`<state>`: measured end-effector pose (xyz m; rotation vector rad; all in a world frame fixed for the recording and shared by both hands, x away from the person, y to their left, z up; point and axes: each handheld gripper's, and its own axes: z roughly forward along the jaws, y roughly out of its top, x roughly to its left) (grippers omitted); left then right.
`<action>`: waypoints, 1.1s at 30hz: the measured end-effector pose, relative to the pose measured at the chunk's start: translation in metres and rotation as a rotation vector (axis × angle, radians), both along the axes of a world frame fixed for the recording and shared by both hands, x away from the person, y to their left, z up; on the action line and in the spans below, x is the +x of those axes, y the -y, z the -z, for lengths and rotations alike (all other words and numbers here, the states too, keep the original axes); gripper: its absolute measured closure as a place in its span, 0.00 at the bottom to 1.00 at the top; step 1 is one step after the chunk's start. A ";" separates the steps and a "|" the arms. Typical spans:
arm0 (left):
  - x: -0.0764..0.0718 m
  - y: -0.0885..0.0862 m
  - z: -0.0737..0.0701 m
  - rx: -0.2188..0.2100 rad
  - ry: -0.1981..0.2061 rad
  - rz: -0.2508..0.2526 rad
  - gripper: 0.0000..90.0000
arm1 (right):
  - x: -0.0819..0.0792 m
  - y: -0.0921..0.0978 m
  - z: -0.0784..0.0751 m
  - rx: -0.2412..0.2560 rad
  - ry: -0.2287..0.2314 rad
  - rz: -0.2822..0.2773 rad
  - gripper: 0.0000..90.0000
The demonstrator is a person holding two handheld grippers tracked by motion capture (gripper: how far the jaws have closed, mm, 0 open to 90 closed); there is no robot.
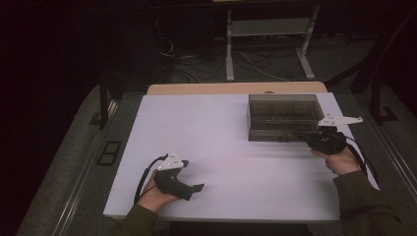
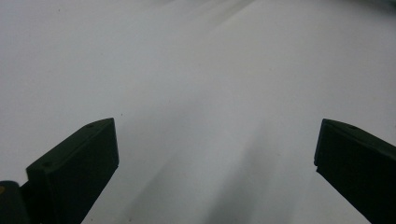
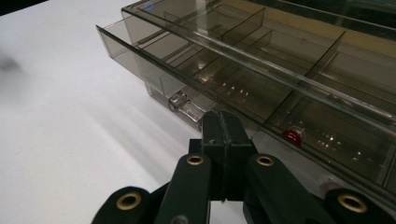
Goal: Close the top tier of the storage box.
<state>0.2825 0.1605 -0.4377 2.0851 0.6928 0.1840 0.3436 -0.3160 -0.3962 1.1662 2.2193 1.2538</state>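
— Fingers first: how do yours stand, seen from above?

— From the high view, my right gripper (image 1: 309,139) is at the near edge of the smoky clear organizer box (image 1: 283,116), which sits far right on the white tabletop (image 1: 206,142). My left gripper (image 1: 196,187) rests near the front edge, well apart from the box. From up here I cannot tell how either pair stands.

— And the left gripper view?

— My left fingers (image 2: 77,170) are spread wide over bare tabletop, holding nothing.

— The right gripper view?

— My right fingers (image 3: 227,140) are pressed together, their tips at the box's small clear latch tab (image 3: 187,106) on the front wall. Whether they pinch the tab or just touch it, I cannot tell. A drawer-like tray (image 3: 154,51) juts out at the left, and a small red piece (image 3: 293,136) lies in a front compartment.

— What could go wrong?

— I judge the box light and unbraced. If I pull the tab, the whole box may slide toward me instead of opening. A slipping grip could jolt it and scatter the red piece.
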 end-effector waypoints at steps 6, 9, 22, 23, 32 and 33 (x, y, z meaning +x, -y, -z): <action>0.000 0.000 0.001 0.002 -0.004 0.002 0.00 | 0.006 -0.001 -0.001 -0.011 0.002 0.008 0.99; 0.000 0.001 0.001 0.003 -0.003 0.003 0.00 | 0.010 -0.002 -0.001 -0.018 0.007 0.018 0.99; 0.002 0.002 0.002 0.004 -0.010 0.007 0.00 | 0.021 -0.005 0.001 -0.028 0.023 0.068 0.99; 0.002 0.003 0.002 0.002 -0.010 0.006 0.00 | 0.021 -0.005 0.002 -0.028 0.026 0.071 0.99; 0.003 0.003 0.001 0.001 -0.005 -0.004 0.00 | 0.008 0.000 -0.005 -0.003 0.040 0.056 0.95; 0.003 0.003 0.001 -0.001 -0.005 -0.003 0.00 | 0.006 -0.001 -0.005 0.004 0.041 0.048 0.93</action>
